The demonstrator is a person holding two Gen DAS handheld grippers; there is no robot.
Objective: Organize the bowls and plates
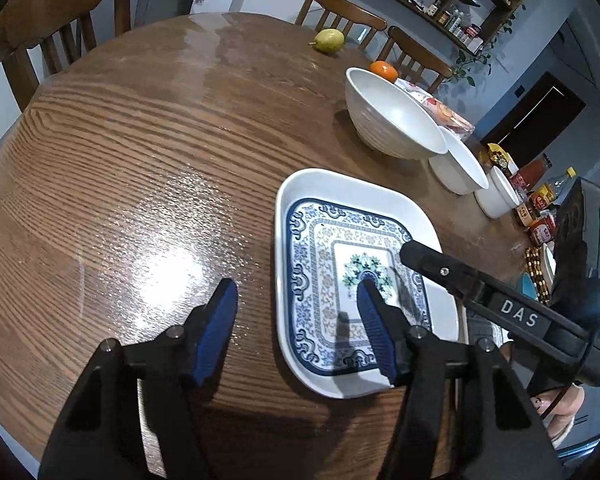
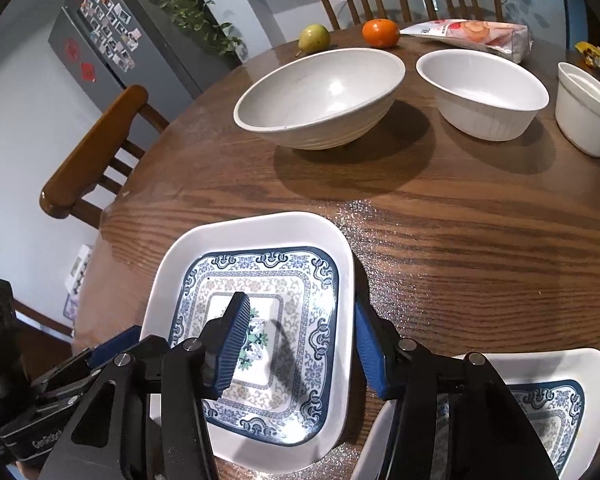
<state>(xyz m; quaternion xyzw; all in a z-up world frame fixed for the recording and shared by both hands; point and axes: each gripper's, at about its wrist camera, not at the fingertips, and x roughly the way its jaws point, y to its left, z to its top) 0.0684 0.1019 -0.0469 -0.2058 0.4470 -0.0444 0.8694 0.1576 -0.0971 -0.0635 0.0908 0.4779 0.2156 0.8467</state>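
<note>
A square white plate with a blue pattern lies on the round wooden table. My left gripper is open, its jaws straddling the plate's left rim. My right gripper is open, straddling the same plate's right rim; one of its black fingers shows in the left wrist view. A second patterned plate lies at the lower right. A large white bowl, a middle bowl and a small white cup-shaped bowl stand in a row behind.
A pear, an orange and a snack bag lie at the table's far side. Sauce bottles and jars stand at the right edge. Wooden chairs surround the table.
</note>
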